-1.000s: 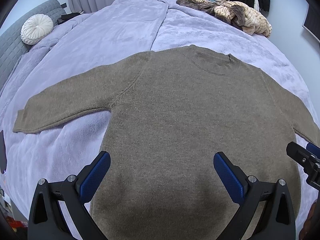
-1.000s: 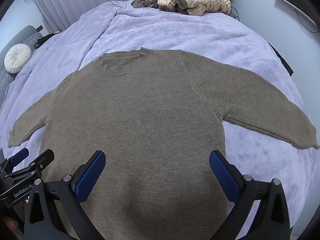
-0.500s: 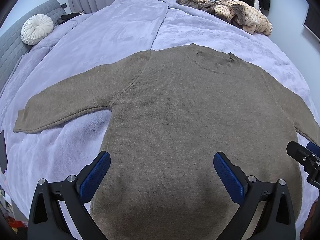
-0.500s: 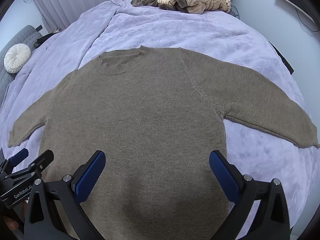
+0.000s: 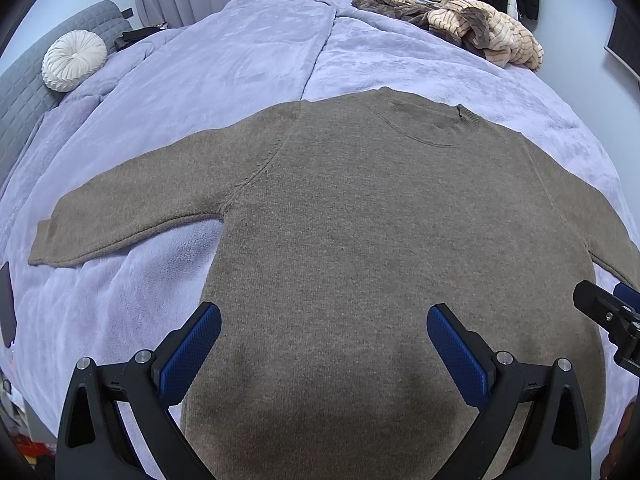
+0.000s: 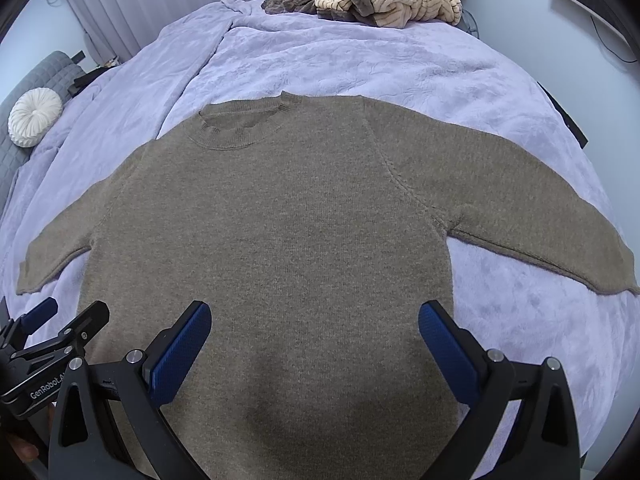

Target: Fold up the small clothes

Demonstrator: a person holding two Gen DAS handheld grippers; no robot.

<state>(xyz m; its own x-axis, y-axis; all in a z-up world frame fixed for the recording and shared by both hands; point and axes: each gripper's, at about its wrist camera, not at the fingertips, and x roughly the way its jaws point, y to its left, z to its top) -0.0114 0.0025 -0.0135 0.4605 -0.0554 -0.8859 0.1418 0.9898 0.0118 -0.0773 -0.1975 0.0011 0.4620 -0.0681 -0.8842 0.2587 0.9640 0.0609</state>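
Observation:
A brown knit sweater (image 5: 360,220) (image 6: 280,232) lies flat on the lilac bed, neck away from me and both sleeves spread out sideways. My left gripper (image 5: 324,320) hovers open over the lower body of the sweater, near its left side, with nothing between its blue pads. My right gripper (image 6: 316,320) is open too, above the lower right part of the body. Each gripper shows at the edge of the other's view: the right one (image 5: 604,312), the left one (image 6: 60,328). The sweater's hem is hidden below both views.
A heap of beige and brown clothes (image 5: 472,28) (image 6: 372,0) sits at the far end of the lilac bedspread (image 5: 224,72) (image 6: 360,64). A round white cushion (image 5: 74,60) (image 6: 34,116) rests by the grey headboard on the left. The right bed edge drops off near a wall.
Both grippers have drifted slightly; the sweater appears a little lower and closer in the views. The sweater itself has not moved and the jaws stay open.

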